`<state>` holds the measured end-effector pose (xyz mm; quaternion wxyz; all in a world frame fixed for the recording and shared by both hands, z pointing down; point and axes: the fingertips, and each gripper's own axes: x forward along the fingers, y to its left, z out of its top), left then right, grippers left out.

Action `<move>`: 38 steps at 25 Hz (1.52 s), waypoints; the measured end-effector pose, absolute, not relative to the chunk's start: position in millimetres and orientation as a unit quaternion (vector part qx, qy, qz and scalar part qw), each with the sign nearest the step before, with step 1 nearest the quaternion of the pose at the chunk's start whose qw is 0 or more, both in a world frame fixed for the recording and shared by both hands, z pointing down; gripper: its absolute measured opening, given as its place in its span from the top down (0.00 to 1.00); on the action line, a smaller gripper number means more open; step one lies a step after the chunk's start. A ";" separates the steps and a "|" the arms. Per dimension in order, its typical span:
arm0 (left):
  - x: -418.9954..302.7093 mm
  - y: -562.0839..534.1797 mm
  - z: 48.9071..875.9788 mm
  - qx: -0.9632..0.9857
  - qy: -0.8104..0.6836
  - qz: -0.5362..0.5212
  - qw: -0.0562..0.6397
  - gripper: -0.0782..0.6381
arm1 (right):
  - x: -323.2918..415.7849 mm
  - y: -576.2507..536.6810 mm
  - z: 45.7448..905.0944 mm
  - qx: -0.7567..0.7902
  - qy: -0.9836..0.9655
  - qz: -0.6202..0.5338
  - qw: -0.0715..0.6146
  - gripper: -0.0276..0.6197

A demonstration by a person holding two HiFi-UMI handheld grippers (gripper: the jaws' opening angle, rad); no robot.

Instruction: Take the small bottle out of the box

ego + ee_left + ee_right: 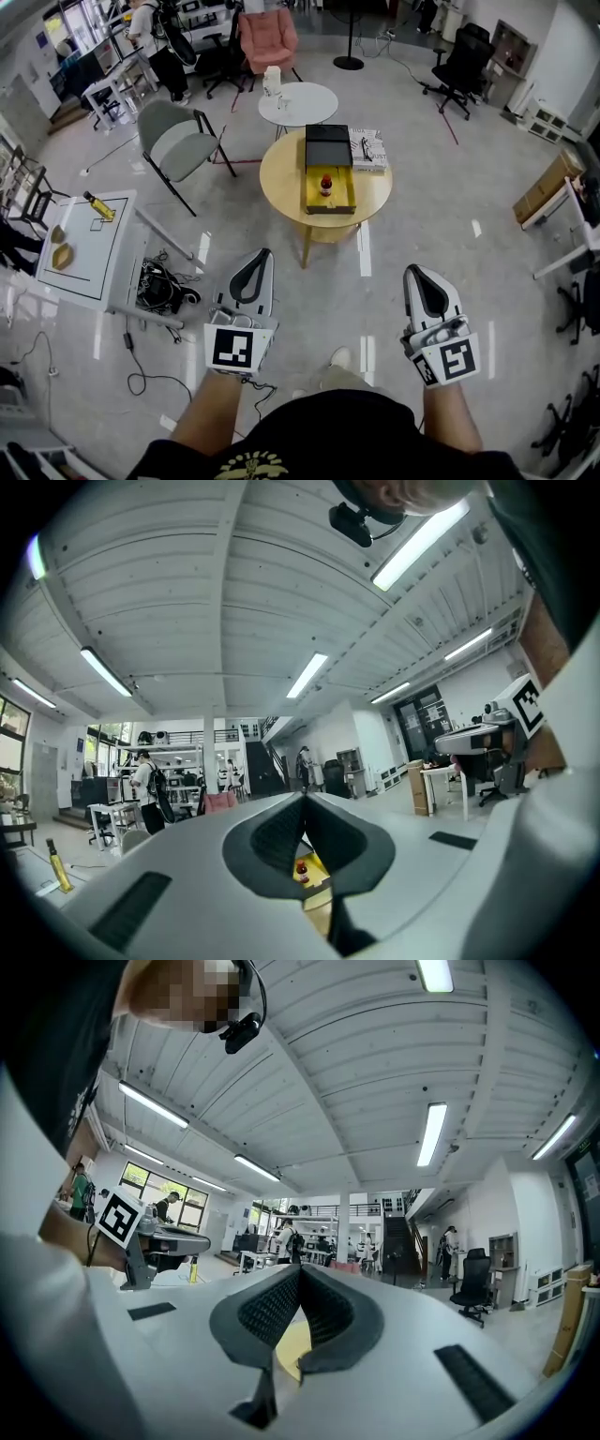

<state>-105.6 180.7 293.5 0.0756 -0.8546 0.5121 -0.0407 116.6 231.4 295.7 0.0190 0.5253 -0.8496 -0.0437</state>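
Since the box (308, 190) on the round worktop (281, 173) lies well ahead of both tongs, the step in hand is, I judge, the approach: walk up to the box, open one pair wide above it, then come straight down so the box walls are not knocked. Left tongs (257, 265) and right tongs (424, 278) are each closed tip to tip, holding nothing. Inside the box, near its middle, the small bottle (325, 184) stands upright, reddish and dark against the yellow lining, too far off for finer detail
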 end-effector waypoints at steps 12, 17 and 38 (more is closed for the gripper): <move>-80.1 138.9 292.4 -0.846 0.526 -0.046 0.078 0.87 | 149.1 181.3 298.9 0.519 -0.854 -0.042 0.021 0.94; -73.5 122.9 291.0 -0.836 0.538 -0.059 0.091 0.87 | 162.9 158.6 298.6 0.512 -0.858 -0.039 0.019 0.94; -31.9 95.7 287.8 -0.822 0.559 -0.067 0.089 0.87 | 209.9 120.7 295.5 0.495 -0.868 -0.035 0.012 0.94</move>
